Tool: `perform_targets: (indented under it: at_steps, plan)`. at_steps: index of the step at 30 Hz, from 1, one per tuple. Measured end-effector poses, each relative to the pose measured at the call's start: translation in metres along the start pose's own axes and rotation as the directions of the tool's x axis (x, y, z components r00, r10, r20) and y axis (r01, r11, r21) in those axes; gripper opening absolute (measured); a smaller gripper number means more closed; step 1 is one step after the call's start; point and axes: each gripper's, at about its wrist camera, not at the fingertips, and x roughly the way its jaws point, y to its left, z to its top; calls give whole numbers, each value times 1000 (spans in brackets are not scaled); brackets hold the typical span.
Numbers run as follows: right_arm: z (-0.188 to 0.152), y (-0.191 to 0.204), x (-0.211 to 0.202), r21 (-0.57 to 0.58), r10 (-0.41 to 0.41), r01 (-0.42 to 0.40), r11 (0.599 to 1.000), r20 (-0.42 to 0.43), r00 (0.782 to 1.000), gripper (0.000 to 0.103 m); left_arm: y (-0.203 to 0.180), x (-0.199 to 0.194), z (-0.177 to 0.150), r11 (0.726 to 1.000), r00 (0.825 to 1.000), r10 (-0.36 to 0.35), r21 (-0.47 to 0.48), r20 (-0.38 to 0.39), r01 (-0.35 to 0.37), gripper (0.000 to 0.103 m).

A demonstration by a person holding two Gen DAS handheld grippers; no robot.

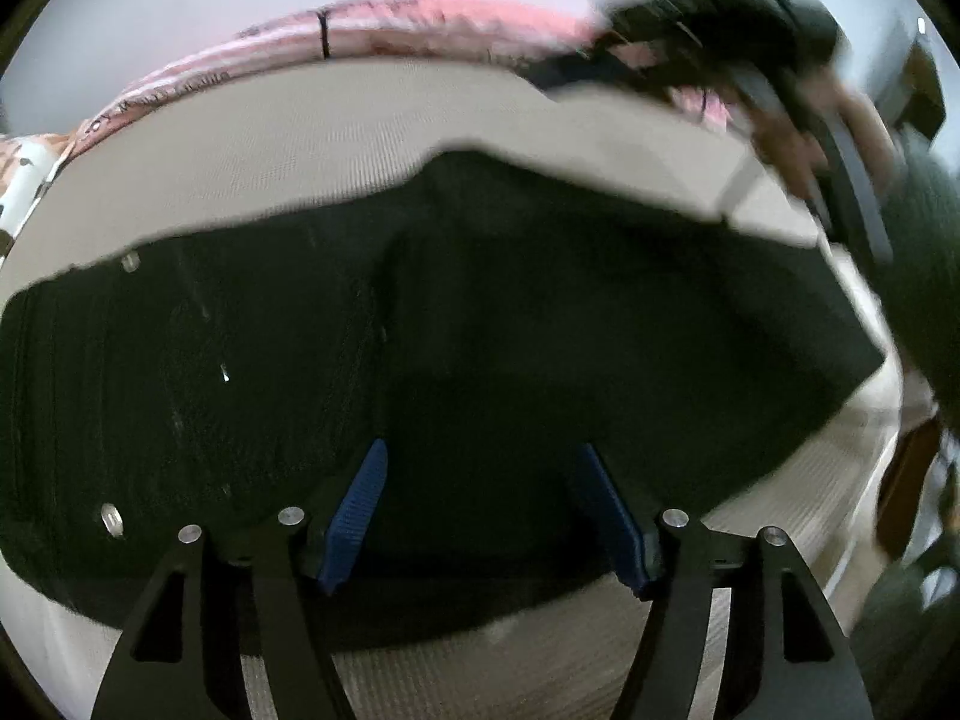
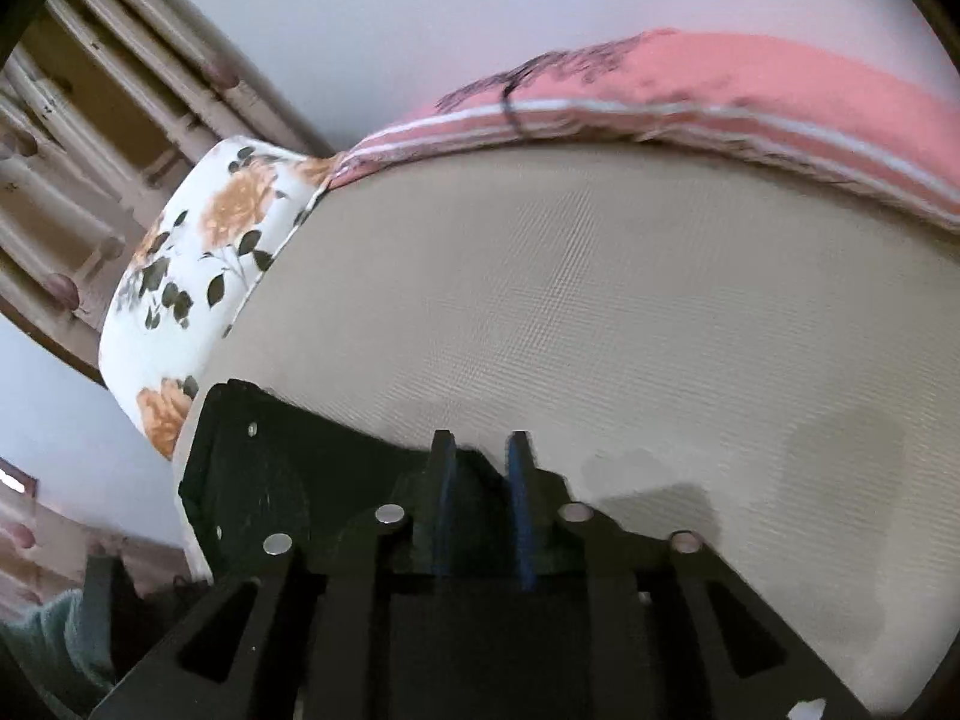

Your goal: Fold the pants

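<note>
The beige woven mattress (image 2: 570, 300) carries the black fabric pants (image 1: 480, 330), spread flat. Left tongs (image 1: 480, 510) hover spread above them; right tongs (image 2: 480, 504) look nearly pressed together, pinching dark cloth. Best to draw edges level.

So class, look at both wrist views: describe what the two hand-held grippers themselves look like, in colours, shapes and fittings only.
Each hand-held gripper has black, flat linkage arms with triangular cut-outs, joined by round silver pins. The left hand-held gripper has two ribbed blue pads on its fingers. The right hand-held gripper has narrow dark fingers with blue inner faces. No cables or markings show. In the left view the right one appears as a black blur.
</note>
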Motion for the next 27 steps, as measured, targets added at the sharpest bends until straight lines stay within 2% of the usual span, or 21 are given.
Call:
perform_targets:
  at_steps: [3, 6, 8, 12, 14, 15, 17, 18, 19, 21, 24, 25, 27]
  plan:
    - [-23, -16, -31, 13, -90, 90, 996, -18, 996, 25, -1, -3, 28, 1000, 998, -16, 8, 64, 15, 67]
    - [-48, -32, -45, 30, -179, 180, 983, -40, 983, 25, -4, 9, 62, 998, 994, -18, 65, 109, 10, 67]
    - [-67, -46, -49, 56, -230, 234, 971, -61, 971, 25, -6, 26, 84, 996, 995, -25, 85, 98, 17, 67]
    - [-94, -67, -49, 112, -281, 288, 951, -75, 957, 25, -2, 68, 122, 993, 997, -64, 103, 49, 59, 67]
    - [-104, -73, -48, 109, -324, 330, 938, -67, 944, 25, -2, 85, 128, 993, 998, -61, 101, 29, 57, 67]
    - [-108, -75, -48, 107, -340, 345, 933, -63, 938, 25, 1, 94, 129, 994, 999, -42, 99, 25, 39, 67]
    - [-115, -79, -43, 77, -404, 407, 910, -51, 913, 24, 3, 106, 128, 995, 1000, 7, 94, 21, -9, 67]
    - [-119, -83, -41, 63, -437, 439, 896, -45, 898, 21, 8, 114, 129, 995, 999, 43, 86, 21, -44, 67]
    - [-122, -85, -40, 46, -450, 451, 891, -22, 893, 21, 10, 115, 128, 995, 998, 50, 82, 46, -54, 67]
    - [-126, -89, -44, 50, -451, 450, 891, 14, 892, 19, 11, 114, 125, 994, 997, 51, 90, 58, -56, 67]
    - [-123, -99, -52, 109, -437, 433, 895, 19, 899, 19, 11, 111, 128, 996, 998, 54, 72, 42, -56, 67]
    - [-124, -100, -57, 130, -436, 430, 893, 27, 899, 25, 11, 108, 129, 997, 998, 55, 55, 42, -58, 67]
    - [-125, -98, -68, 153, -446, 434, 888, 55, 893, 27, 10, 95, 127, 998, 997, 49, 43, 66, -52, 67]
